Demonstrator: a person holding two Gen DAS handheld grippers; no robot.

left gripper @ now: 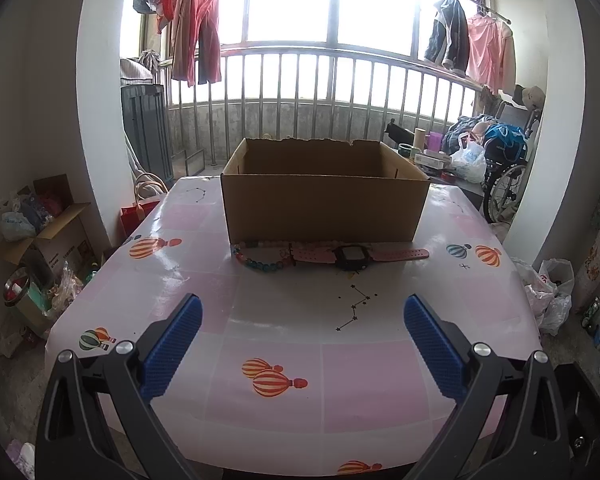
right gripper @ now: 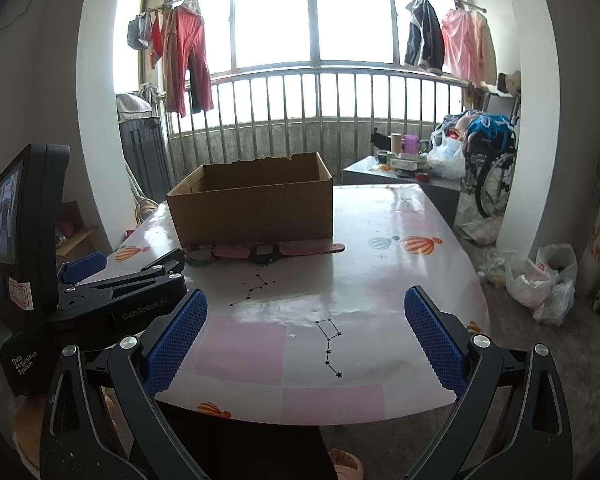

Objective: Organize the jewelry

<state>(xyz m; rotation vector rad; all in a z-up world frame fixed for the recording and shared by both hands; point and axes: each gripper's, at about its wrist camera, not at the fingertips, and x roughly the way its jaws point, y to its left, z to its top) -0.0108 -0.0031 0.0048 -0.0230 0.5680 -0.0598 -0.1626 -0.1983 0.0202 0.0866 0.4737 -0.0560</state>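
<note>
An open cardboard box (left gripper: 324, 206) stands on the table (left gripper: 284, 320). Right in front of it lie a bead bracelet (left gripper: 260, 264) with teal and pink beads and a pink-strapped watch (left gripper: 352, 256) with a black face. My left gripper (left gripper: 303, 320) hovers open over the near half of the table, well short of the jewelry. In the right wrist view the box (right gripper: 252, 208) and watch (right gripper: 268, 252) sit far ahead to the left; the bracelet (right gripper: 198, 258) is partly hidden behind the left gripper's body (right gripper: 120, 292). My right gripper (right gripper: 306, 316) is open and holds nothing.
The table has a pink cloth with balloon and star prints. A side table (right gripper: 404, 176) with clutter and a wheelchair (right gripper: 492, 176) stand at the back right. Boxes and bags (left gripper: 40, 232) lie on the floor left; plastic bags (right gripper: 540, 280) lie right.
</note>
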